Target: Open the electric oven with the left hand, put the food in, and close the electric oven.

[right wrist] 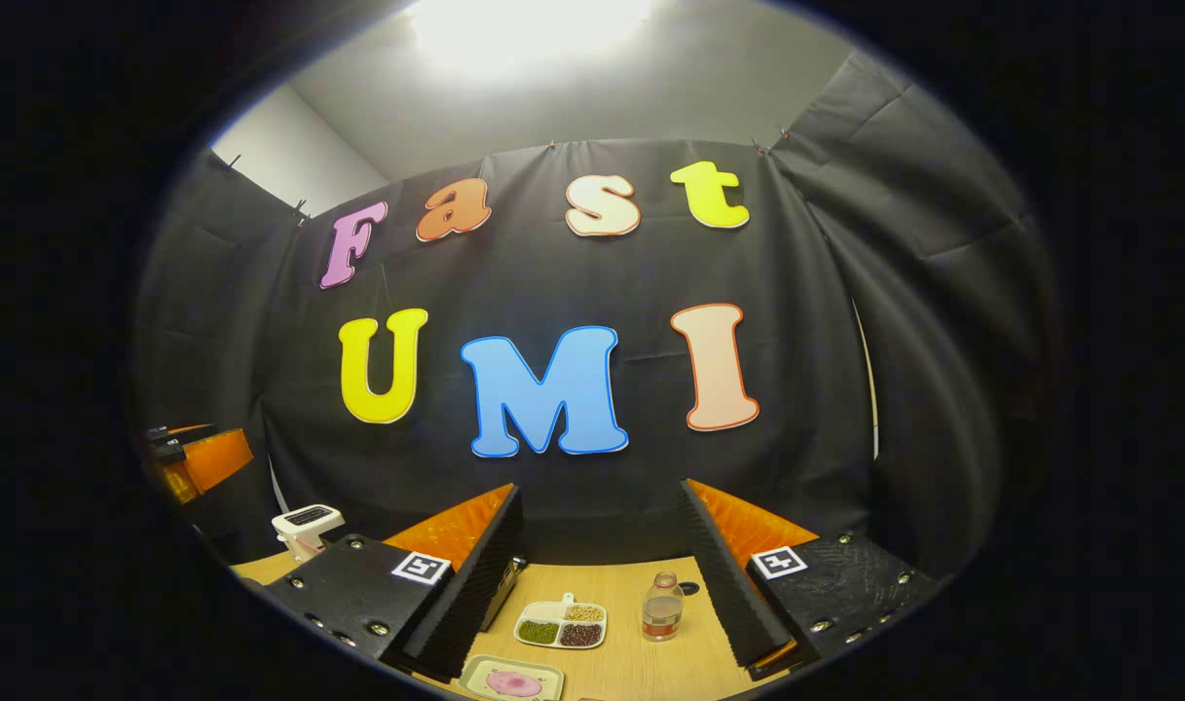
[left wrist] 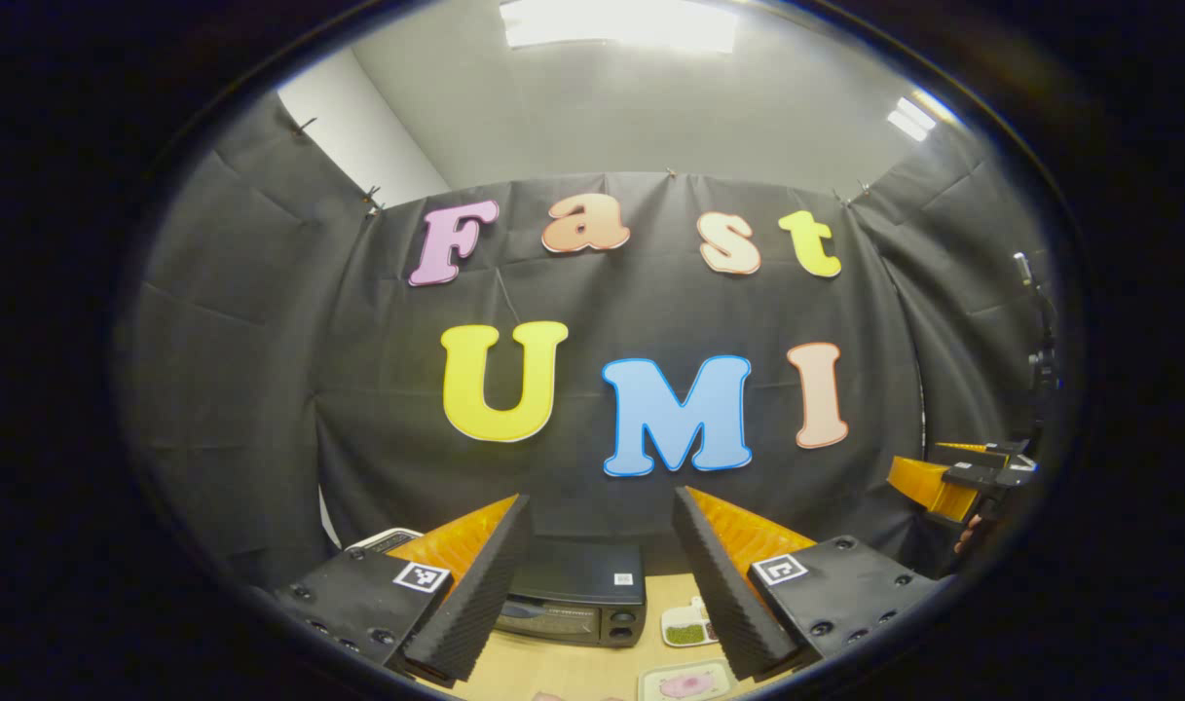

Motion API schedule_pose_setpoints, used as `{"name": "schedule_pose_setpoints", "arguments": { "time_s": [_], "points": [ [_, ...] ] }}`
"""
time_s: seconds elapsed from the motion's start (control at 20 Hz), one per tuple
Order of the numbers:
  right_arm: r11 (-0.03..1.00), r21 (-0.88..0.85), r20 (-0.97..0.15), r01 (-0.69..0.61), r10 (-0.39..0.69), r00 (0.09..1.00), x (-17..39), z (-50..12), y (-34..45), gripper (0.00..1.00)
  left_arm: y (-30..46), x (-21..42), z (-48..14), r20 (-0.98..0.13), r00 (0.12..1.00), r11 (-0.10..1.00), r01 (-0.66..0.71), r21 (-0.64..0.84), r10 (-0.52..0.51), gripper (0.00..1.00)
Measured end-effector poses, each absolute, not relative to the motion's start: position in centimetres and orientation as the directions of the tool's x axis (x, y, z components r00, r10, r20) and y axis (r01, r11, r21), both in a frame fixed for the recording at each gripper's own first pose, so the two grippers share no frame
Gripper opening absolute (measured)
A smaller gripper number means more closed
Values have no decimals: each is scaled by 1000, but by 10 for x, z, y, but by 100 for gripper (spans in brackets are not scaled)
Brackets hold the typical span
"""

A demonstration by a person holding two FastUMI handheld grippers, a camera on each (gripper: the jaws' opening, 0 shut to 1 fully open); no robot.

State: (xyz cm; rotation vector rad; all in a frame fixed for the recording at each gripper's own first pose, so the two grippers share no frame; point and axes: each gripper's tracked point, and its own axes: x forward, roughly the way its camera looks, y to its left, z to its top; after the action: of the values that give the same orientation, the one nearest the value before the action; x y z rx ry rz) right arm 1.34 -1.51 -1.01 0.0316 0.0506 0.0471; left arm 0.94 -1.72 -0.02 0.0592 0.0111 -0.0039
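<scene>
While both tongs are hanging wide open and empty above the table [right wrist: 641, 662], the left tongs [left wrist: 602, 574] are facing the closed electric oven [left wrist: 577, 599] at the back, and the right tongs [right wrist: 602, 574] are overlooking the food plate [right wrist: 512, 680].

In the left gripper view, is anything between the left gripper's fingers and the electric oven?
Nothing. In the left gripper view the open left gripper frames the electric oven, door shut, beyond its fingertips; only bare table lies between.
</scene>
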Motion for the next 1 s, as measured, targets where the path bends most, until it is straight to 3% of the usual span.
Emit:
{"name": "schedule_pose_setpoints", "arguments": {
  "time_s": [0.05, 0.35, 0.75, 0.8, 0.85, 0.95, 1.0],
  "points": [
    [998, 39, -54, -52, 54, 997, 14, -12, -15, 96, -17, 10, -2, -16, 1000, 998, 6, 69, -5, 97],
    [999, 34, -69, -1, 4, 998, 20, -24, -16, 97, 2, 33, -40, -71, 997, 995, 44, 95, -38, 100],
    [987, -28, -81, 158, -159, 984, -1, -43, 6, 96, 80, 104, -145, -242, 965, 994, 109, 27, -100, 100],
    [983, -32, -94, 180, -183, 979, -5, -48, 8, 97, 88, 116, -161, -267, 958, 992, 119, 33, -106, 92],
    [978, -37, -104, 204, -206, 973, -9, -52, 10, 97, 96, 127, -178, -292, 950, 992, 126, 30, -112, 97],
    [968, -44, -116, 247, -251, 961, -17, -57, 13, 97, 108, 150, -210, -340, 932, 991, 136, 11, -124, 92],
    [962, -49, -123, 268, -272, 954, -21, -60, 13, 97, 112, 159, -227, -367, 922, 990, 137, 4, -126, 100]
  ]
}}
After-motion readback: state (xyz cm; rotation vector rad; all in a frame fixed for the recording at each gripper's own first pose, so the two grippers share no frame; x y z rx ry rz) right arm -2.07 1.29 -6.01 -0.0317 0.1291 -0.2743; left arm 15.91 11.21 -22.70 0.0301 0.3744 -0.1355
